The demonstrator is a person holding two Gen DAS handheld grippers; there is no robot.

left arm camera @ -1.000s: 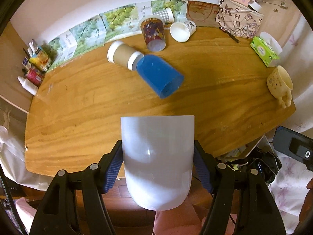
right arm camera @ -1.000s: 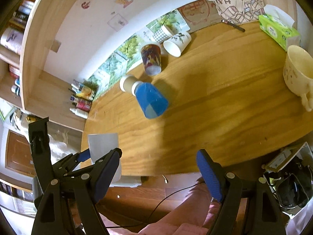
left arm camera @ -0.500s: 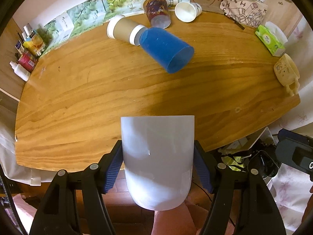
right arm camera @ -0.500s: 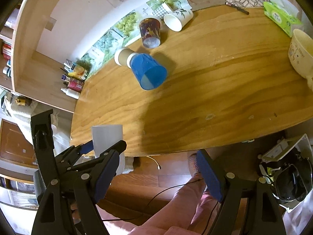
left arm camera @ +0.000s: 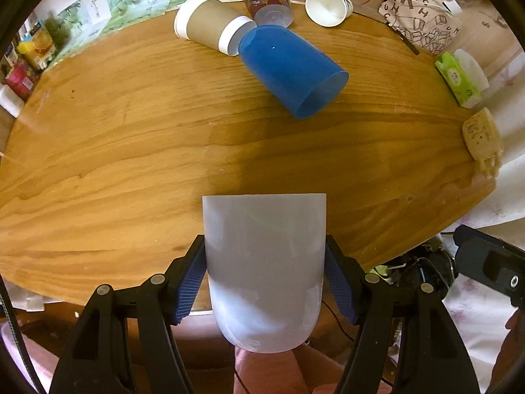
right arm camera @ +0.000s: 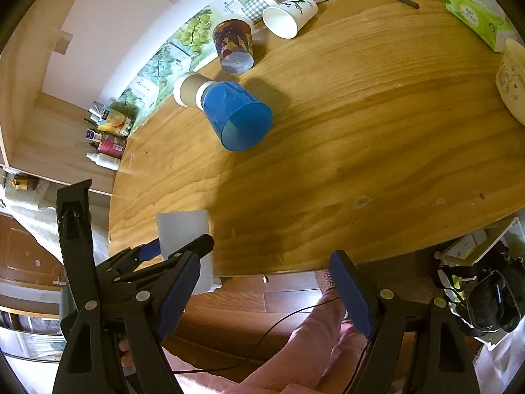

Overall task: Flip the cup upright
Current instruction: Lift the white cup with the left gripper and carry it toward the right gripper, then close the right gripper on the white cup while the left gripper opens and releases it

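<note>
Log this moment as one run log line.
left gripper: shut on white cup | right gripper: open, empty | blue cup: on side, table

- Green tissue packet [left arm camera: 457,78] near the wooden table's [left arm camera: 131,151] right edge.
- Cream ceramic mug [left arm camera: 482,142] on its side, nearby.
- Patterned fabric bag [left arm camera: 423,23] at the back.
- Small bottles [right arm camera: 105,138] beside the wall.

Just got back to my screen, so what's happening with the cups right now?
The left gripper is shut on a white cup near the table's front edge. The right gripper is open and empty. A blue cup lies on its side farther back, against a brown paper cup.
</note>
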